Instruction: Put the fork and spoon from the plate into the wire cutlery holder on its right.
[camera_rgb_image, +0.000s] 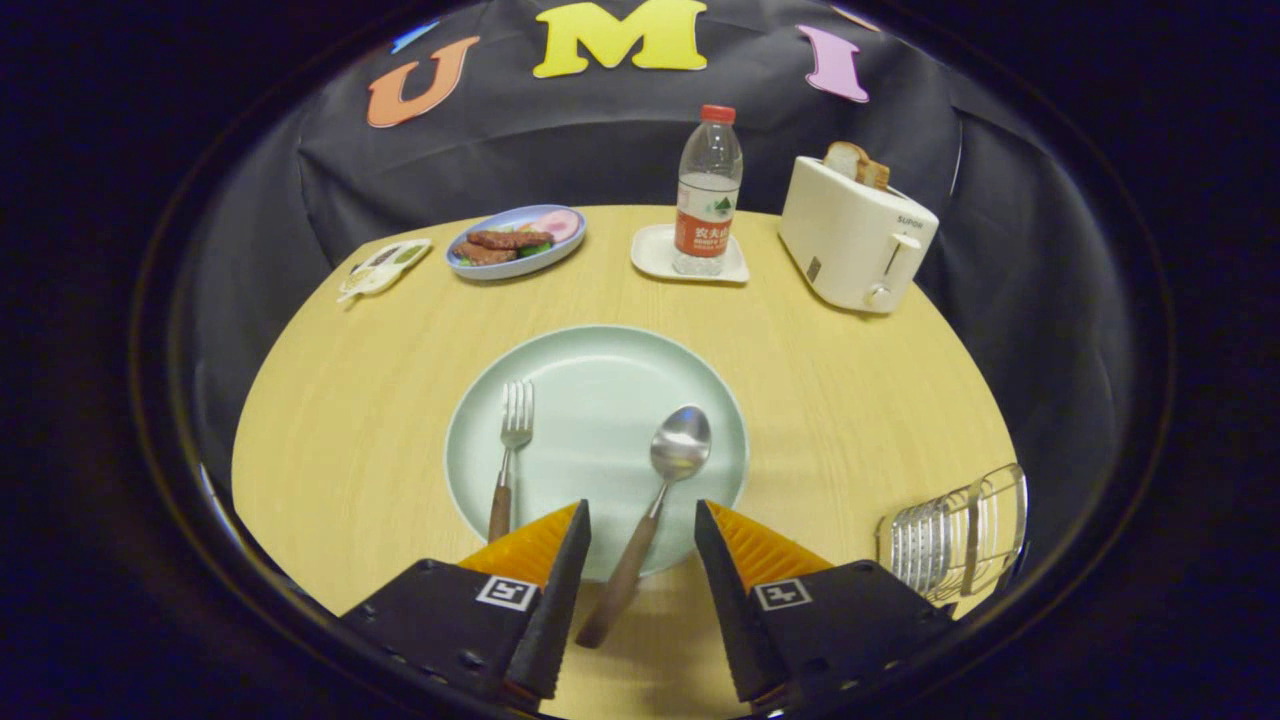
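A pale green plate (600, 370) lies on the round wooden table just ahead of my fingers. A fork (510, 450) with a wooden handle rests on the plate's left side, tines pointing away. A spoon (660, 490) with a wooden handle lies to its right, bowl on the plate, handle reaching back over the rim into the gap between my fingers. My gripper (642, 520) is open and hovers above the spoon's handle without touching it. The wire cutlery holder (955, 540) sits at the table's near right edge, right of my right finger.
At the far side of the table (850, 400) stand a white toaster (855, 235) with bread in it, a water bottle (708, 190) on a small white tray, a blue plate of food (515, 243) and a small packet (383, 268).
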